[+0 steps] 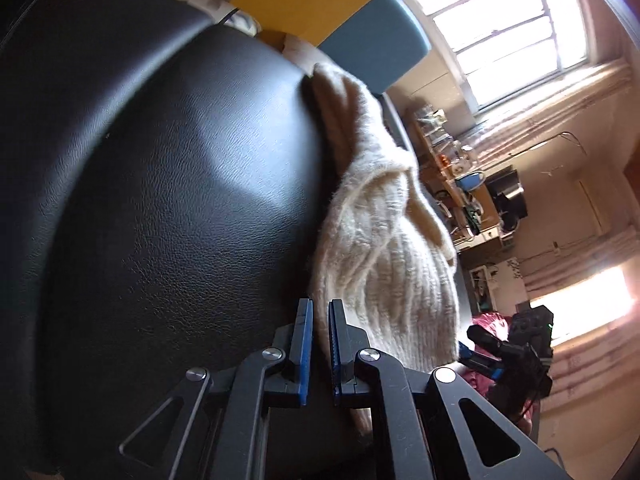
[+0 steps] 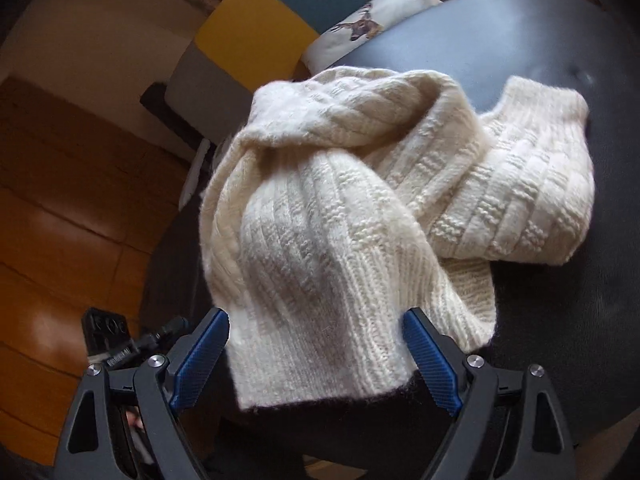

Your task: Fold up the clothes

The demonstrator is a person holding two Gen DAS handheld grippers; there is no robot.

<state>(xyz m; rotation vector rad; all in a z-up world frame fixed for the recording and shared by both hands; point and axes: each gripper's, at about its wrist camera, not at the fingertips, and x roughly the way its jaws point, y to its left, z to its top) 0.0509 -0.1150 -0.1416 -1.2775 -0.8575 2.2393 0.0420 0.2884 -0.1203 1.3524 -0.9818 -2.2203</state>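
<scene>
A cream ribbed knit garment (image 2: 340, 200) lies bunched on a round black leather surface (image 2: 540, 40). Its folded end reaches to the right and its ribbed hem points toward me. My right gripper (image 2: 316, 328) stands open just over that hem. The blue pads (image 2: 200, 356) flank the knit on either side without pressing it. In the left wrist view the same garment (image 1: 384, 240) lies along the edge of the leather surface (image 1: 160, 200). My left gripper (image 1: 320, 320) is shut to a thin slit beside the knit, low over the leather, with nothing between its pads.
A chair (image 2: 260, 12) patched in yellow, blue and grey stands behind the leather surface, with a deer-print cushion (image 2: 360, 32) on it. Wooden floor (image 2: 60, 200) lies to the left. A cluttered shelf (image 1: 460, 168), bright windows (image 1: 500, 20) and a red cloth (image 1: 488, 320) are beyond.
</scene>
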